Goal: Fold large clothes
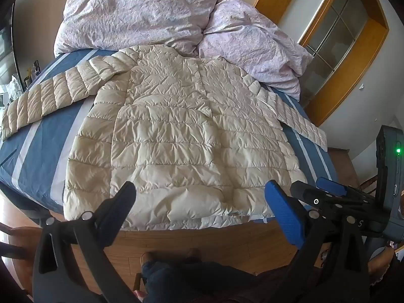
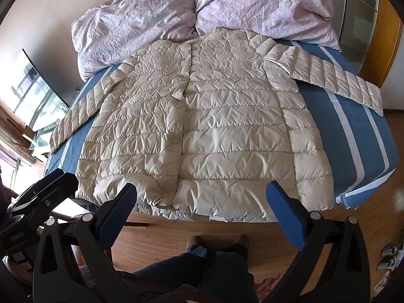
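Observation:
A cream quilted puffer jacket [image 1: 176,136] [image 2: 202,131] lies flat and face up on a bed, hem toward me, both sleeves spread out sideways. Its left sleeve [image 1: 50,96] reaches the bed's left edge and its right sleeve [image 2: 328,78] runs toward the right edge. My left gripper [image 1: 199,197] hangs open above the hem with nothing between its fingers. My right gripper [image 2: 202,199] is also open and empty over the hem. The right gripper [image 1: 325,194] shows at the lower right of the left wrist view.
The bed has a blue sheet with pale stripes [image 1: 38,146] [image 2: 353,131]. A crumpled lilac duvet [image 1: 151,17] [image 2: 202,10] is heaped at the bed's head. A person's legs and shoes [image 2: 217,247] stand on the wooden floor at the foot. A wooden-framed door [image 1: 341,38] is at right.

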`<state>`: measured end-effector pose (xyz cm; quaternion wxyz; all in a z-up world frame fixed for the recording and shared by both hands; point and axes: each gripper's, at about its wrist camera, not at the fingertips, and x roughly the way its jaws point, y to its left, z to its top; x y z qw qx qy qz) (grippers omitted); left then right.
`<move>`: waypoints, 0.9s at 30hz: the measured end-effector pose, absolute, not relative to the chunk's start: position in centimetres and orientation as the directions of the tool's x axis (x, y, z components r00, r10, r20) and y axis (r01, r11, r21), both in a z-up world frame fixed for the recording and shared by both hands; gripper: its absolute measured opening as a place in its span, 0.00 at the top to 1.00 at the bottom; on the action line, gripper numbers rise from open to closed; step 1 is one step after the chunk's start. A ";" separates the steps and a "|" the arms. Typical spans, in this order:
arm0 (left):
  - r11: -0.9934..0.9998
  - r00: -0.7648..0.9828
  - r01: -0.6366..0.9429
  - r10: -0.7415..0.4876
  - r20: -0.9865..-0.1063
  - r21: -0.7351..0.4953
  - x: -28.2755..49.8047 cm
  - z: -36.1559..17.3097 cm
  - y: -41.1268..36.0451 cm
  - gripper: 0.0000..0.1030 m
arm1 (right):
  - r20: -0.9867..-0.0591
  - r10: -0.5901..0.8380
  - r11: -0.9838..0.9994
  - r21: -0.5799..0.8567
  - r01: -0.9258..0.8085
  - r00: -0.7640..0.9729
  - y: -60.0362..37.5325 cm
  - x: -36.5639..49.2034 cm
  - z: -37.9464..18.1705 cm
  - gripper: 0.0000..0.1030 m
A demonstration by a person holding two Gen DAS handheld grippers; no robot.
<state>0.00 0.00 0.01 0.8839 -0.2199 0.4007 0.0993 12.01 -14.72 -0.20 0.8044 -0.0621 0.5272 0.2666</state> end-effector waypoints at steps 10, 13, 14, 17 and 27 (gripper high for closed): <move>0.884 0.659 -0.351 -0.001 -0.752 -0.310 0.0 0.0 0.0 0.02 | -0.882 0.364 0.850 0.183 -0.494 0.300 -14.7 12.1 -0.3 0.01; 0.883 0.659 -0.351 -0.002 -0.752 -0.310 0.0 0.0 0.0 0.02 | -0.882 0.365 0.850 0.184 -0.494 0.300 -14.7 12.1 -0.3 0.01; 0.884 0.659 -0.352 -0.001 -0.752 -0.309 0.0 0.0 0.0 0.02 | -0.882 0.364 0.850 0.183 -0.494 0.300 -14.7 12.1 -0.3 0.01; 0.883 0.658 -0.352 -0.002 -0.753 -0.310 0.0 0.0 0.0 0.02 | -0.882 0.365 0.850 0.184 -0.494 0.299 -14.7 12.1 -0.3 0.01; 0.883 0.658 -0.352 -0.001 -0.753 -0.309 0.0 0.0 0.0 0.02 | -0.882 0.365 0.850 0.185 -0.494 0.299 -14.6 12.2 -0.3 0.01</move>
